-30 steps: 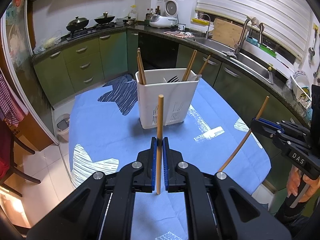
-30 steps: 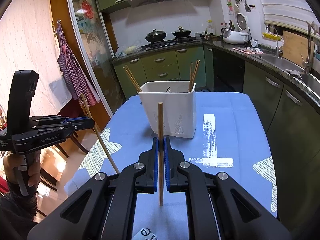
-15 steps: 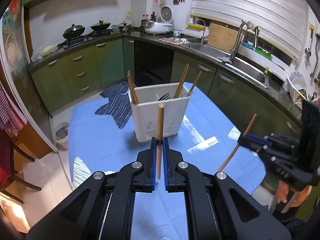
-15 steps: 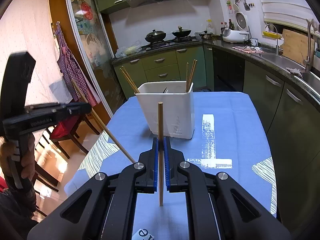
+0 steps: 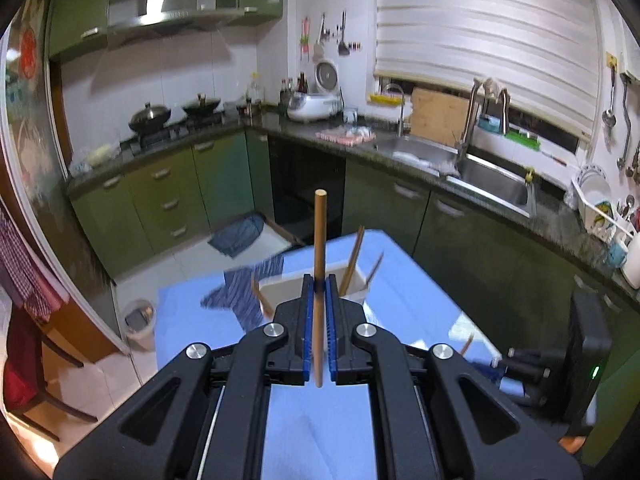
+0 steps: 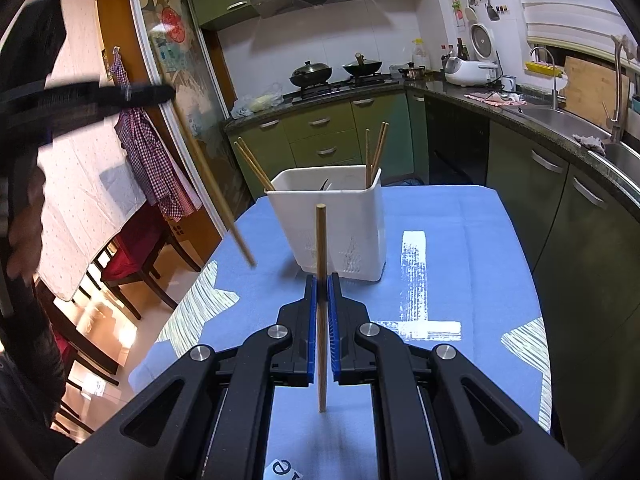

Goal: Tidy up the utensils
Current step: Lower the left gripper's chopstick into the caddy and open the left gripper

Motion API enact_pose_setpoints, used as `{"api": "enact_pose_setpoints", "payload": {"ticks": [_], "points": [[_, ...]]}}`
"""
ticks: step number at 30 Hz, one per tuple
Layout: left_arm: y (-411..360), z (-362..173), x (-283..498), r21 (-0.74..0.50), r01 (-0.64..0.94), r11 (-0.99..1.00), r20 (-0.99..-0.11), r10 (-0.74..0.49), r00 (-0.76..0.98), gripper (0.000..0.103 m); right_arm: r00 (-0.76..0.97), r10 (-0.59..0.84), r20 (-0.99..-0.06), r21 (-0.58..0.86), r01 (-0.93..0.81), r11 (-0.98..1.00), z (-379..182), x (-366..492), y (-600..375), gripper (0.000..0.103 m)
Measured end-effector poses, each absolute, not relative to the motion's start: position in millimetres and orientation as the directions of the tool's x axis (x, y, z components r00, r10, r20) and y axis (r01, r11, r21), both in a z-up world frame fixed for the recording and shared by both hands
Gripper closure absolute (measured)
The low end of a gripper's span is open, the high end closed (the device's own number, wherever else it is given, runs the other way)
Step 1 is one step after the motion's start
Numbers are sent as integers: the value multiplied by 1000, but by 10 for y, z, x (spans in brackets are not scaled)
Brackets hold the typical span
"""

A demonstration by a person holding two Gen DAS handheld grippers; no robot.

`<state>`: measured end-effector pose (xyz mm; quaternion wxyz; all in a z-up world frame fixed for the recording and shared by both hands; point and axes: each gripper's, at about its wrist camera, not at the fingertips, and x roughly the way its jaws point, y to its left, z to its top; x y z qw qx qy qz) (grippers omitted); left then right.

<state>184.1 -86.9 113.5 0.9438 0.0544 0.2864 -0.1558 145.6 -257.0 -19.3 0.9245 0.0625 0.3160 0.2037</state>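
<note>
Your left gripper [image 5: 319, 312] clamps plain wooden chopstick [image 5: 319, 248] upright, centre frame. Your right gripper [image 6: 322, 312] pinches second chopstick [image 6: 321, 264] upright, centre frame. White slotted utensil holder [image 6: 344, 224], chopsticks leaning at its corners, stands mid-frame on blue tablecloth [image 6: 460, 248]. Green kitchen cabinets [image 6: 320, 132] behind; sink [image 5: 492, 184] right.

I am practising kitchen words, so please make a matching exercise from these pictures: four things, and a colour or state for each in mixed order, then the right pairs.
Things:
1. utensil holder
2. tablecloth
3. cabinet doors
4. chopstick in the right gripper

Colour or state:
A. green
B. clamped upright
C. white
D. blue

Pairs: 1-C, 2-D, 3-A, 4-B
</note>
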Motion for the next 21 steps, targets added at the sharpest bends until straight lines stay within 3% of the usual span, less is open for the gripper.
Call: {"api": "enact_pose_setpoints", "payload": {"ticks": [10,21], "points": [[-1070,1554,2277,33,279,960,-482,-229,845,97,714,418,-561,253,-333,908,-204,1493,-2610,97],[-1001,1227,2822,10,225,974,-523,-186,832,97,714,415,-563,256,-327,910,-215,1517,-2643,97]]}}
